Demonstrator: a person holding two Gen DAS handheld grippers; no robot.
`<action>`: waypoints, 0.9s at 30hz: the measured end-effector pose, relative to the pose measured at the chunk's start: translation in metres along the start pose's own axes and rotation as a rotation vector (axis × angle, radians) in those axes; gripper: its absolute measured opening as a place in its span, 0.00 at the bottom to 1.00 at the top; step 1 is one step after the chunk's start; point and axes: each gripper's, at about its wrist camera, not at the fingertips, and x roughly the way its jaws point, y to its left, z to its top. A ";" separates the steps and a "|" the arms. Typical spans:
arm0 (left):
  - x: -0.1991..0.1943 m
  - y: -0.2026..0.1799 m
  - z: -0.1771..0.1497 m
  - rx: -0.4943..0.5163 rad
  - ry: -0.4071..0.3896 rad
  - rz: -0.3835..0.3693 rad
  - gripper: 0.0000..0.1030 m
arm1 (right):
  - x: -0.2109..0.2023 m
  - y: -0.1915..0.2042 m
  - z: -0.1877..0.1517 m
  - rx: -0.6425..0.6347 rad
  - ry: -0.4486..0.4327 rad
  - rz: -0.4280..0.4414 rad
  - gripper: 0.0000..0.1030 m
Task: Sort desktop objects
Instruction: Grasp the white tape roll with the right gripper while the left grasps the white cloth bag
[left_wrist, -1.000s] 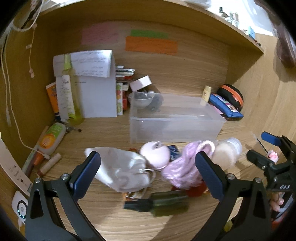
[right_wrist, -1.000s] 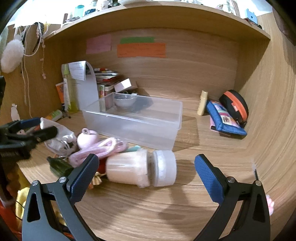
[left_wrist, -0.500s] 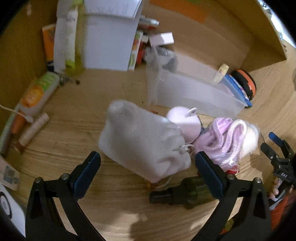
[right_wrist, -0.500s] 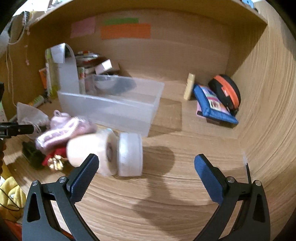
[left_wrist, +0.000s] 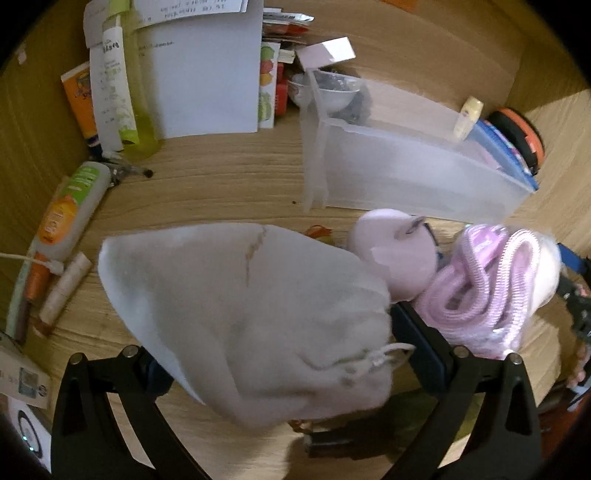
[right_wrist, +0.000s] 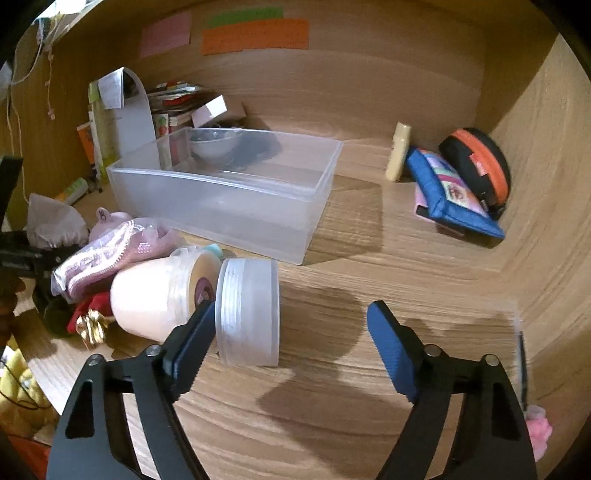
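Observation:
A white drawstring pouch (left_wrist: 251, 314) lies on the wooden desk between the fingers of my left gripper (left_wrist: 284, 343), whose jaws are open around it. Beside it lie a pink round case (left_wrist: 395, 254) and a bag of pink cable (left_wrist: 491, 284). In the right wrist view a white jar (right_wrist: 162, 299) lies on its side with its frosted lid (right_wrist: 247, 310) off next to it. My right gripper (right_wrist: 291, 332) is open, its left finger beside the lid. A clear plastic bin (right_wrist: 236, 192) stands behind.
A blue pouch (right_wrist: 450, 192), an orange-black case (right_wrist: 480, 162) and a cream tube (right_wrist: 398, 151) lie at the back right. Bottles (left_wrist: 70, 210), papers (left_wrist: 207, 74) and books stand at the back left. A dark bottle (right_wrist: 55, 317) and red-gold trinket (right_wrist: 88, 321) lie by the jar.
My left gripper has moved forward and down over the white pouch, which now sits between its fingers. My right gripper has moved toward the jar's lid.

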 end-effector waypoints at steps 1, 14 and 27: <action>0.001 0.002 0.001 -0.005 0.004 -0.001 1.00 | 0.002 -0.002 0.002 0.010 0.007 0.020 0.72; -0.008 0.018 -0.004 -0.035 -0.041 -0.018 0.59 | 0.029 0.001 0.005 0.023 0.120 0.118 0.26; -0.044 0.025 0.008 -0.051 -0.179 0.012 0.53 | 0.008 -0.006 0.013 0.044 0.077 0.084 0.26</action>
